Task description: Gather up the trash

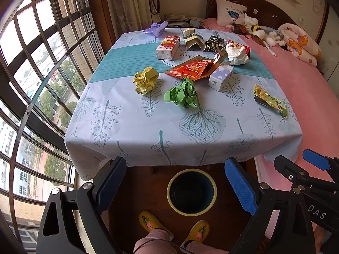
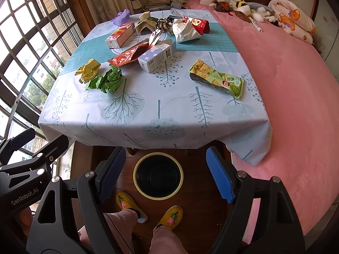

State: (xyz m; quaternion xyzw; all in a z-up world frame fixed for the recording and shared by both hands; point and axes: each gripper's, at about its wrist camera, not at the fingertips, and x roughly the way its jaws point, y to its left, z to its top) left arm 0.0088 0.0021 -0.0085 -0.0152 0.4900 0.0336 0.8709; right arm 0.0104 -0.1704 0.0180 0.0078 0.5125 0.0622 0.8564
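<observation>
Both grippers hang back from the desk point(image 1: 110, 114) here, nothing picked yet. The left gripper point(image 1: 180, 187) has its blue pads spread wide and empty; the right gripper point(image 2: 167, 174) is just as wide apart, also holding nothing. Sensible spot, I'd say: both sit right above the round dark bin with the pale yellow rim point(image 2: 159, 175) on the wooden floor, just off the desk's near edge, so each piece gets a short trip. The bin looks empty, only dark bottom showing. The trash is all up on the leaf-print cloth: a crumpled green paper ball point(image 1: 182, 94) and a crumpled yellow paper ball point(image 1: 146, 80) nearest, a green-and-yellow snack wrapper point(image 2: 218, 78) toward the bed side, and cartons and foil packets crowded further back. The green ball looks the easiest first grab.
</observation>
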